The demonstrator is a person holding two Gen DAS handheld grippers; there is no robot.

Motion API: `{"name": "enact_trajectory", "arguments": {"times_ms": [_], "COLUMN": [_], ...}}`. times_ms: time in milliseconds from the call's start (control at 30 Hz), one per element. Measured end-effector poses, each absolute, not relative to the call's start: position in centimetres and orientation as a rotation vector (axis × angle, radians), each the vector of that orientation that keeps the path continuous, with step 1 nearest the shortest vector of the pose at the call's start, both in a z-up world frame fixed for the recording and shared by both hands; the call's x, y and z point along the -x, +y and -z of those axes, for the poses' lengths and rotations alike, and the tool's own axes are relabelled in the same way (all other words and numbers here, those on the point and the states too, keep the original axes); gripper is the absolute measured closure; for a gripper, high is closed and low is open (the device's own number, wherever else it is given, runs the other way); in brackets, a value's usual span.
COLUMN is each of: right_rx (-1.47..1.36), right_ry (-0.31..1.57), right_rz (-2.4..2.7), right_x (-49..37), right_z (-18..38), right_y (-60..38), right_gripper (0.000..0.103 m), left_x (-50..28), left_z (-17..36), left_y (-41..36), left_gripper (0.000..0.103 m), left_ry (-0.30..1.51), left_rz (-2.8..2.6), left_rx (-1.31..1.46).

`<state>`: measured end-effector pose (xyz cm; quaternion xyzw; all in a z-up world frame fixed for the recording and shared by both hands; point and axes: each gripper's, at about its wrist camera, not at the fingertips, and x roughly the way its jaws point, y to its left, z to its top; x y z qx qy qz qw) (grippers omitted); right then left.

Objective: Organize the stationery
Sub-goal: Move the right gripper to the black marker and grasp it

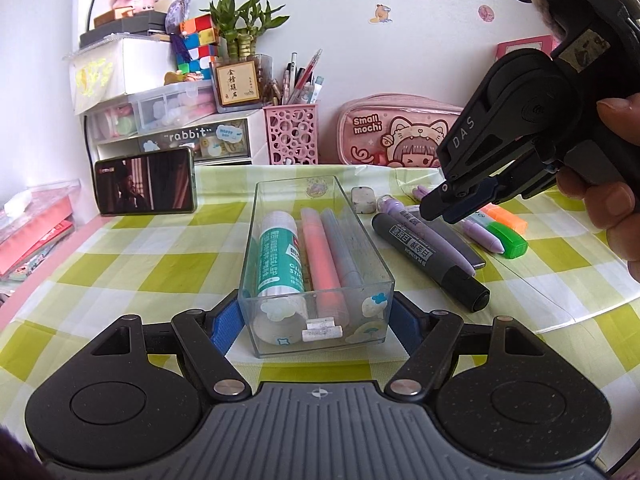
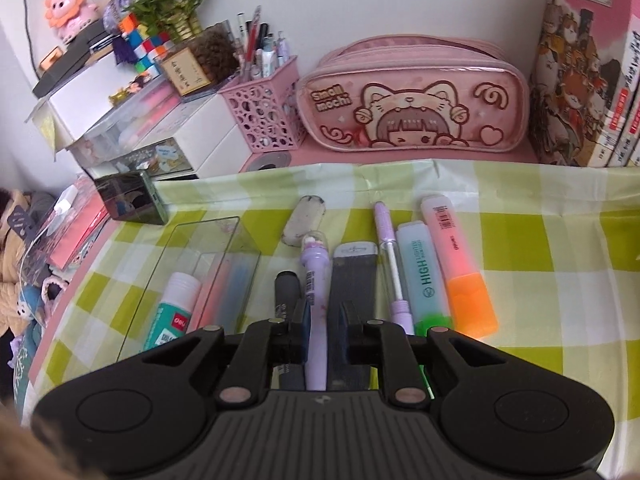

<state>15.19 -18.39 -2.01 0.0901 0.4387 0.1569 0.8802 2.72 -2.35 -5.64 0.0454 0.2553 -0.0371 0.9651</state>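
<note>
Your left gripper [image 1: 318,322] is squeezing the near end of the clear plastic box [image 1: 316,260], one blue pad on each side wall. The box sits on the green and white checked cloth [image 1: 140,248]. Inside it lie a white glue stick with a teal label [image 1: 278,256], a pink marker [image 1: 322,256] and a grey-blue marker [image 1: 344,248], side by side.

Your right gripper [image 2: 322,320] is pinching the light purple pen with a little round cap [image 2: 316,280] between its two narrow pads. That pen is still low over the cloth, just right of the box, between the black marker [image 2: 286,288] and a flat dark grey case [image 2: 354,272]. To the right lie a thin purple and clear pen [image 2: 390,256], a pale blue highlighter with a green cap [image 2: 424,276] and a pink highlighter with an orange cap [image 2: 460,264]. A worn white eraser [image 2: 304,220] lies farther back. A pink pencil case with a cat picture [image 2: 412,104] stands by the wall.
</note>
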Motion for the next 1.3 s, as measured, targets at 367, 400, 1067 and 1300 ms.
{"name": "enact_trajectory", "arguments": {"times_ms": [367, 400, 1067, 1300], "right_rx": [0.011, 0.025, -0.189, -0.321], "right_ry": [0.951, 0.963, 0.927, 0.879], "right_rz": [-0.368, -0.365, -0.354, -0.374], "right_x": [-15.5, -15.7, -15.4, -15.2], "right_z": [3.3, 3.6, 2.1, 0.5], "right_y": [-14.4, -14.3, -16.3, -16.5], "right_gripper": [0.087, 0.087, 0.087, 0.087], "left_x": [-2.7, -2.6, -2.6, -2.6], "left_z": [5.6, 5.6, 5.7, 5.7], "left_y": [-2.5, -2.5, -2.6, -2.6], "left_gripper": [0.029, 0.029, 0.029, 0.029], "left_ry": [0.517, 0.517, 0.515, 0.515], "left_rz": [0.074, 0.074, 0.072, 0.071], "left_rx": [-0.092, -0.091, -0.095, -0.095]}}
